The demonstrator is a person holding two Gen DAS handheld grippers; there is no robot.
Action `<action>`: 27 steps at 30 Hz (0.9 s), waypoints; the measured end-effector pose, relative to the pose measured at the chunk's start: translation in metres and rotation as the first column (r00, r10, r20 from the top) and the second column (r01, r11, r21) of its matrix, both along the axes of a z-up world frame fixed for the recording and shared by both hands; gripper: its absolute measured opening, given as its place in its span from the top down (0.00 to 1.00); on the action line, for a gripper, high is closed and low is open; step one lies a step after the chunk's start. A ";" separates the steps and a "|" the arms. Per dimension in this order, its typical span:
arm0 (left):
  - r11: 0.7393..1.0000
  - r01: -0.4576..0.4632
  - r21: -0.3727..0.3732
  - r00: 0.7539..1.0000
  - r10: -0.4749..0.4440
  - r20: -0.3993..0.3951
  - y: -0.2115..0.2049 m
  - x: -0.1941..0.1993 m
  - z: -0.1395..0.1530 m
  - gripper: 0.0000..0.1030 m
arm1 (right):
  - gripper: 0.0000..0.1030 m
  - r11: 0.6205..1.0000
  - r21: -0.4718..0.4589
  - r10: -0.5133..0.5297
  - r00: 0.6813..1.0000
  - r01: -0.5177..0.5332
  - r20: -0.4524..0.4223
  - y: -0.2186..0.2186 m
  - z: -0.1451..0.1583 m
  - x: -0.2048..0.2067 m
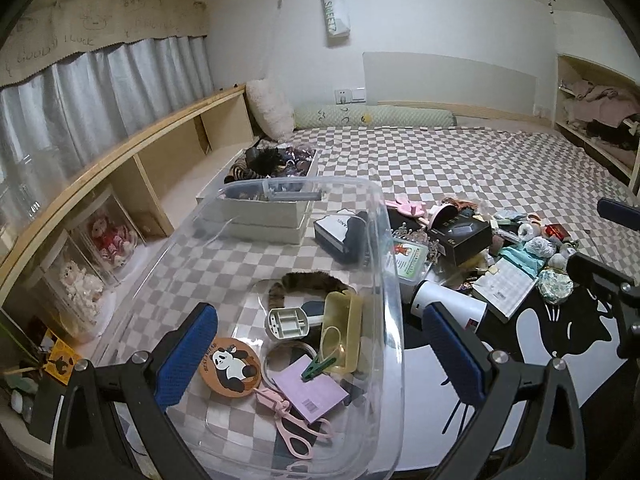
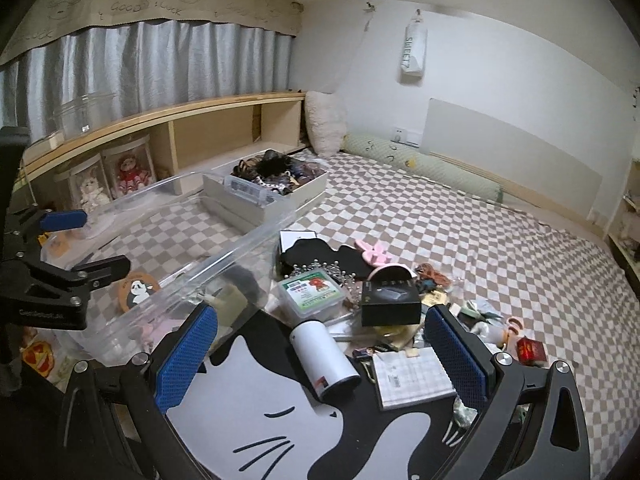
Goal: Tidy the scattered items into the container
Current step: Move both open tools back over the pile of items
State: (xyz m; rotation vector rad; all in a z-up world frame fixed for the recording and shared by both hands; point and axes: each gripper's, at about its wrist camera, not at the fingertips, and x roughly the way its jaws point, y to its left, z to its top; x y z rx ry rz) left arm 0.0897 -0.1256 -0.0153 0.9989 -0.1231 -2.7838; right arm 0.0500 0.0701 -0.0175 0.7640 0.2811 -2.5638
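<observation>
Clear plastic container (image 1: 384, 240): sits on the checkered bedspread (image 1: 460, 160), left of the clutter, lid off. Contents, seen from the left wrist: round panda coaster (image 1: 230, 364), pink scissors (image 1: 292, 424), lilac card (image 1: 308, 392), green clothes peg (image 1: 320, 364), yellowish translucent case (image 1: 344, 328), white battery holder (image 1: 286, 322), striped furry band (image 1: 296, 284).

Left gripper (image 1: 320, 356): blue-padded fingers spread wide, nothing between them, poised over the near end of the container.

Right gripper (image 2: 320, 360): jaws likewise parted and empty, held above the black-and-white cat-face mat (image 2: 280, 412) at the near edge of the pile.

Scattered items, right of the container:
- white cylinder (image 2: 324, 356), lying on its side on the mat, between the right gripper's fingers;
- gridded notepad (image 2: 412, 376), just right of the cylinder;
- black box (image 2: 390, 304), beyond the notepad;
- green-labelled clear case (image 2: 312, 292), left of the black box, near the container wall;
- pink bow clip (image 2: 374, 254), farther back;
- small red box (image 2: 530, 350), far right;
- assorted small trinkets around these, too jumbled to tell.

White open box (image 2: 264, 196): holds dark hair accessories, stands beyond the container's far end.
</observation>
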 end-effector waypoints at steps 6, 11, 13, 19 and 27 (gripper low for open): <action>1.000 0.013 0.027 1.000 -0.013 0.001 0.000 0.005 -0.001 0.00 | 0.00 1.000 0.003 -0.001 1.000 0.001 0.001 0.005 -0.003 0.002; 0.999 0.018 0.040 1.000 -0.018 -0.001 -0.001 0.008 -0.002 0.00 | 0.00 1.000 0.027 0.004 1.000 -0.004 -0.009 0.002 -0.005 0.004; 0.999 0.021 0.043 1.000 -0.021 -0.003 0.000 0.009 -0.002 0.00 | 0.00 0.999 0.034 0.006 1.000 -0.006 -0.011 0.001 -0.005 0.004; 0.998 0.030 0.047 1.000 -0.030 0.006 0.001 0.010 -0.004 0.00 | 0.00 0.999 0.050 0.013 1.000 -0.013 -0.014 -0.001 -0.007 0.005; 0.999 0.010 0.046 1.000 -0.010 0.009 0.000 0.010 -0.007 0.00 | 0.00 0.999 0.049 0.023 1.000 -0.022 -0.018 -0.001 -0.006 0.005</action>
